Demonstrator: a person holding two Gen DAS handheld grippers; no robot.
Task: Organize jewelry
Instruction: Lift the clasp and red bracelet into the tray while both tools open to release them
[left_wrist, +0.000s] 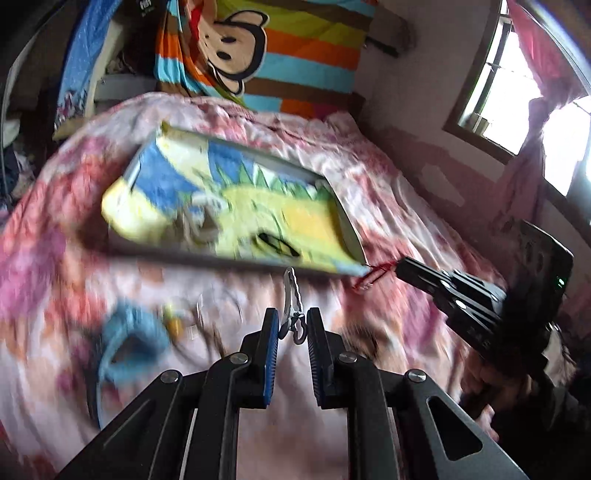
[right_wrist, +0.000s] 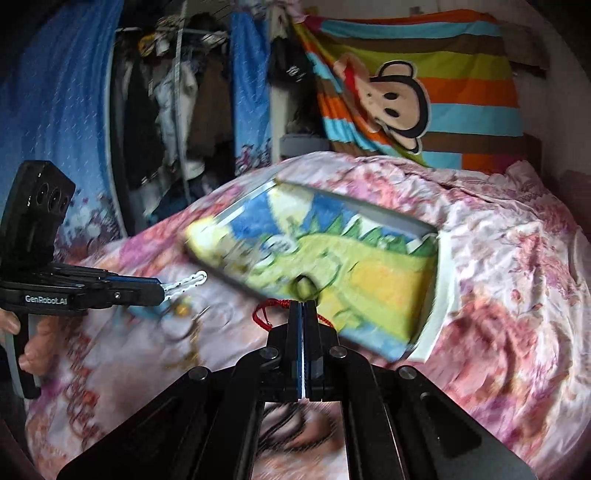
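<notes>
Jewelry is seen first in the left wrist view: a silver-white chain bracelet (left_wrist: 291, 306) is pinched between the blue-padded fingers of the left claw (left_wrist: 292, 334), standing upright out of the tips toward 12 o'clock. The jaws are clenched on it, with a gap kept only by the bracelet itself. Beyond the tips, at 11 o'clock, a shallow rectangular tray lined with a yellow, blue and green cartoon cloth (left_wrist: 229, 206) lies on a bed covered by a pink floral quilt (left_wrist: 369, 177). At 9 o'clock of the claw, blurred items rest on the quilt: a blue fabric band (left_wrist: 129, 332) and a small yellow piece (left_wrist: 175, 323); their kind cannot be told. At 3 o'clock the right claw (left_wrist: 400, 266) is seen from the side, with a red cord (left_wrist: 373, 275) hanging from its tip beside the tray's near corner.

In the right wrist view, the right claw (right_wrist: 303, 306) is shut tight on the red cord (right_wrist: 264, 314), a loop of which sticks out toward 9 o'clock. The tray (right_wrist: 332, 266) lies just beyond, at 12 to 1 o'clock. At 9 o'clock the left claw (right_wrist: 162, 291) is seen gripping the bracelet (right_wrist: 186, 282), held above the quilt (right_wrist: 517, 277). A striped monkey-print blanket (right_wrist: 406, 85) hangs behind the bed.
</notes>
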